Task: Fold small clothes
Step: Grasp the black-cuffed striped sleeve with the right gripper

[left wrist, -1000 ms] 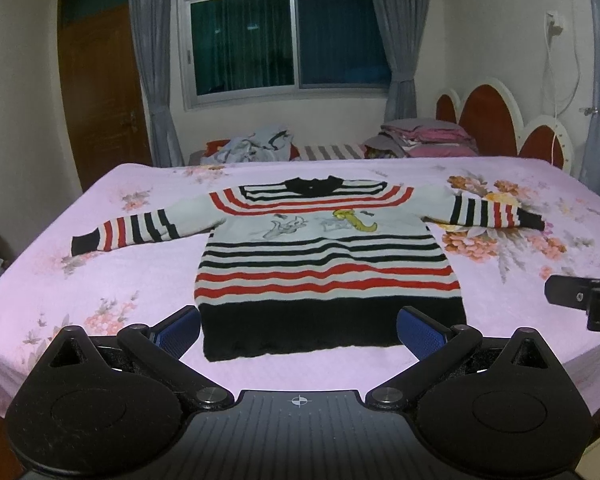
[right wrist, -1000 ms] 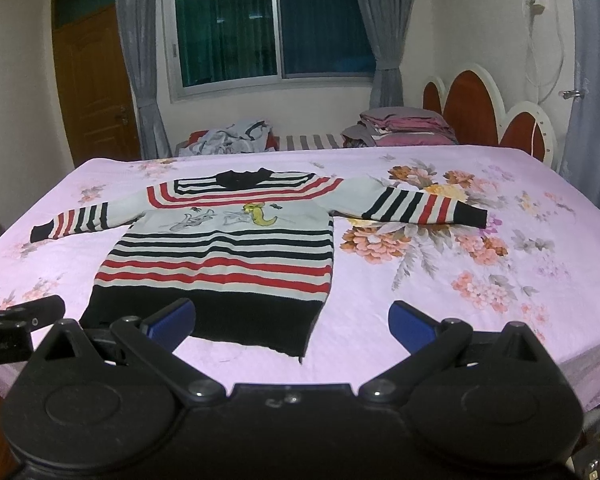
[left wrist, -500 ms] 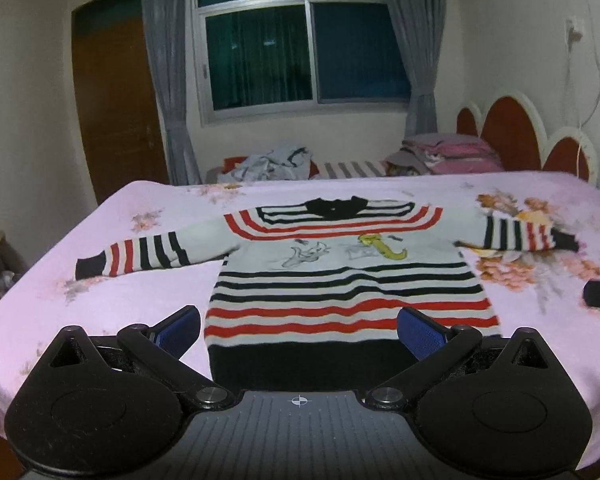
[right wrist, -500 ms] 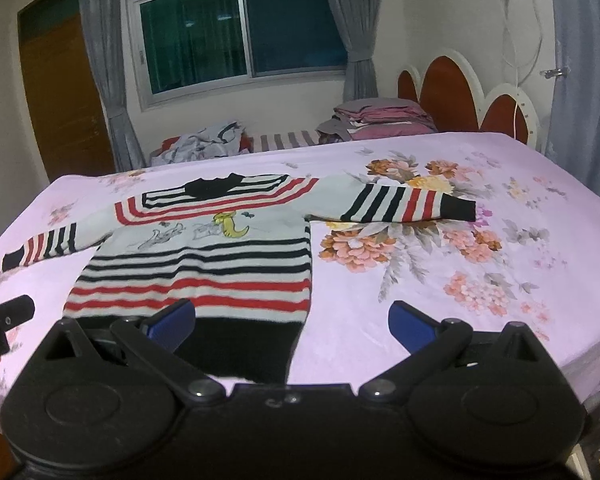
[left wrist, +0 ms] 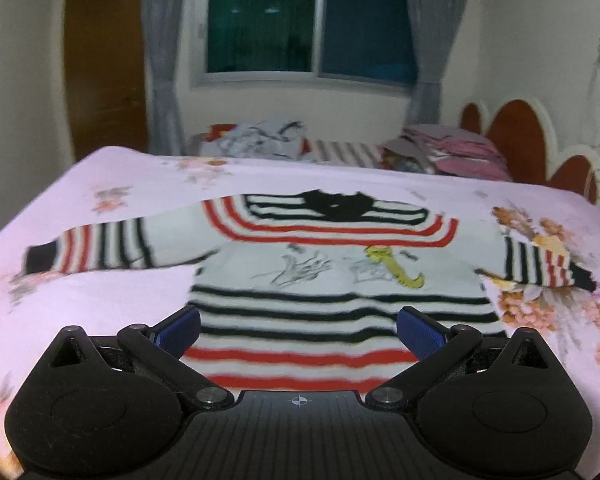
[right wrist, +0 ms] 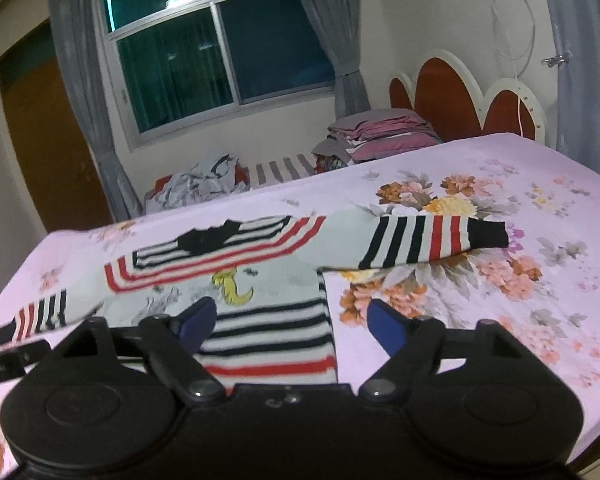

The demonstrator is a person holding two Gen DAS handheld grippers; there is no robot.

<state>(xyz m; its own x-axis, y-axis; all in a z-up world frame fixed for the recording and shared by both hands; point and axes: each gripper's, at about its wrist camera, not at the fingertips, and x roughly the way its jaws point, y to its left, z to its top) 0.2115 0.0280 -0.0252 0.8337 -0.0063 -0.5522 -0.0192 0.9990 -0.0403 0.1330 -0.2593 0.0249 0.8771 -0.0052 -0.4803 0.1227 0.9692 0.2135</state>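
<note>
A small striped sweater (left wrist: 320,280) in white, black and red lies spread flat on the pink floral bedspread (left wrist: 100,300), collar away from me, both sleeves stretched out. My left gripper (left wrist: 298,330) hangs open over the sweater's lower body, with nothing between its blue pads. In the right wrist view the sweater (right wrist: 260,256) sits left of centre and its right sleeve (right wrist: 428,240) reaches out over the flower print. My right gripper (right wrist: 290,320) hovers above the sweater's right side edge. Its jaws are closing, and the pads press on nothing.
A heap of loose clothes (right wrist: 204,184) and a stack of folded pink and grey bedding (right wrist: 380,136) lie at the bed's far side. A red headboard (right wrist: 452,96) stands on the right. A window, grey curtains and a brown door are behind.
Both grippers have moved forward over the sweater, so its black hem has slipped out of sight beneath them. The right gripper has rolled and its jaws have narrowed.
</note>
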